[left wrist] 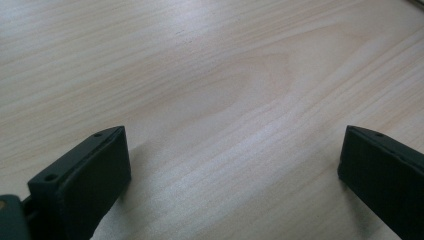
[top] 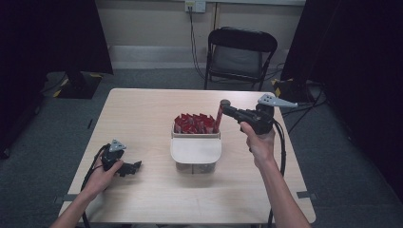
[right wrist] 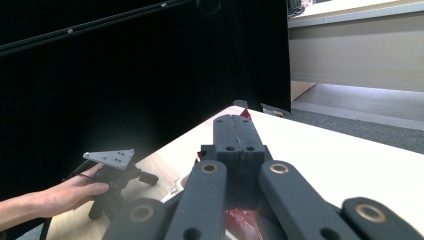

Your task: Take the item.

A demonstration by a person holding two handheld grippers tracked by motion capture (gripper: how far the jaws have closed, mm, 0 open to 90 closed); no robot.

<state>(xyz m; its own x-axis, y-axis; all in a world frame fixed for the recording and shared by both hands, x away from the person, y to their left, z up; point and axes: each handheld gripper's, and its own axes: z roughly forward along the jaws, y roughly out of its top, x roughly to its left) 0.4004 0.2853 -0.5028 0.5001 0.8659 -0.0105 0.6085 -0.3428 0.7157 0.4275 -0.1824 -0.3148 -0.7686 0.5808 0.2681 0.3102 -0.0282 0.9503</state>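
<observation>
Pale wood table (top: 142,118), grey carpet, black drapes. Left gripper (top: 134,167) wide; right gripper (top: 221,105) pinching red packet (top: 218,118).

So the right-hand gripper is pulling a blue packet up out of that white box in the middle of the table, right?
Not quite: the packet is red, not blue, as the high view shows. The right gripper does grip it, above the white box in the middle of the table.

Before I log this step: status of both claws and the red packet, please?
Right claw shut on red packet, above box. Left claw open, on table. Nothing in the way.
</observation>
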